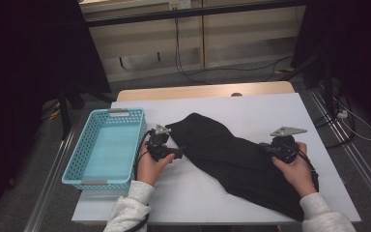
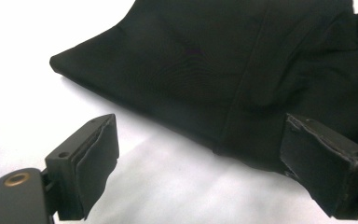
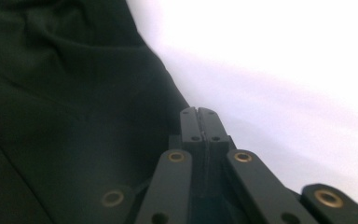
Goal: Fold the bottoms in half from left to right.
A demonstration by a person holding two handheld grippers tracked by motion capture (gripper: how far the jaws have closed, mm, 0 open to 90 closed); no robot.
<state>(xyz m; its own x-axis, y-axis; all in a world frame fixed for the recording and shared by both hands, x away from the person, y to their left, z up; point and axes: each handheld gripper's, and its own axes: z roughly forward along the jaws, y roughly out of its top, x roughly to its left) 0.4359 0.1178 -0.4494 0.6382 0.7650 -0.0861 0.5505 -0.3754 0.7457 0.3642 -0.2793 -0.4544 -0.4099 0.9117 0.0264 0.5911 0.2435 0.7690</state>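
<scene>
My right claw (image 3: 198, 114) is pressed together at the black cloth's (image 1: 232, 154) edge, centre frame, maybe pinching it; my left claw (image 2: 200, 154) waits spread beside the cloth to grab next.

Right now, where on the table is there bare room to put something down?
The white table top is bare along its far edge, beyond the black garment, and at the near left, between the blue basket and the garment. The basket's floor is also bare. The middle and near right are crowded: the garment runs diagonally there, with a hand-held gripper at each end.
</scene>
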